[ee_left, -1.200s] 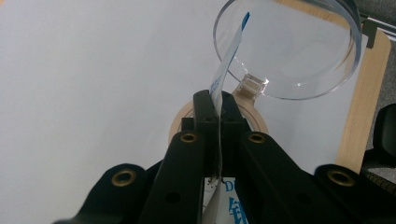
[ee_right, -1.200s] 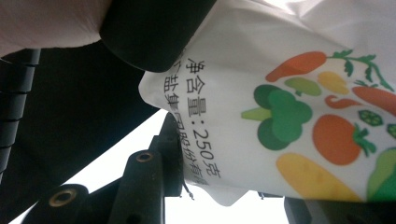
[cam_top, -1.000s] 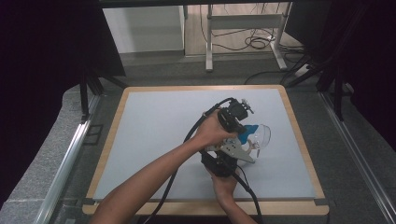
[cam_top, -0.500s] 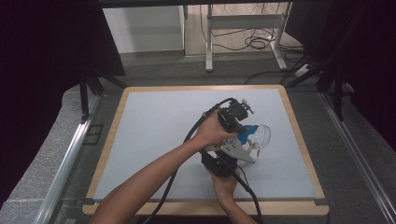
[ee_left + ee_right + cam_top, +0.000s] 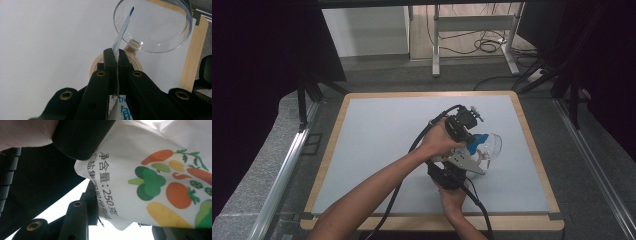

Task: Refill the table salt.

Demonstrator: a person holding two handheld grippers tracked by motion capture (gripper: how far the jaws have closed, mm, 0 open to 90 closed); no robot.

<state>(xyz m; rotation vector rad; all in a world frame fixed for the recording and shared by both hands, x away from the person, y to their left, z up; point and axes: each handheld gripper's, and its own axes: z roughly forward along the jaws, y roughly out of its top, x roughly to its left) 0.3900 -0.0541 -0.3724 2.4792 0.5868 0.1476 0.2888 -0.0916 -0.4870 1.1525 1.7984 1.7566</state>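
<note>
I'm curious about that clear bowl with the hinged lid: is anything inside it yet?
In the left gripper view the clear bowl looks empty; the white table shows through it. The packet pinched by the left gripper covers a strip of it.

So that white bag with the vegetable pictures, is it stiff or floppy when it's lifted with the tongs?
Probably floppy: the bag is thin printed film that creases between the right tongs. Its top edge, pinched flat in the left tongs, stands like a thin strip, so it likely bends easily. It may sag if held by one end. The film looks smooth, perhaps slippery.
</note>
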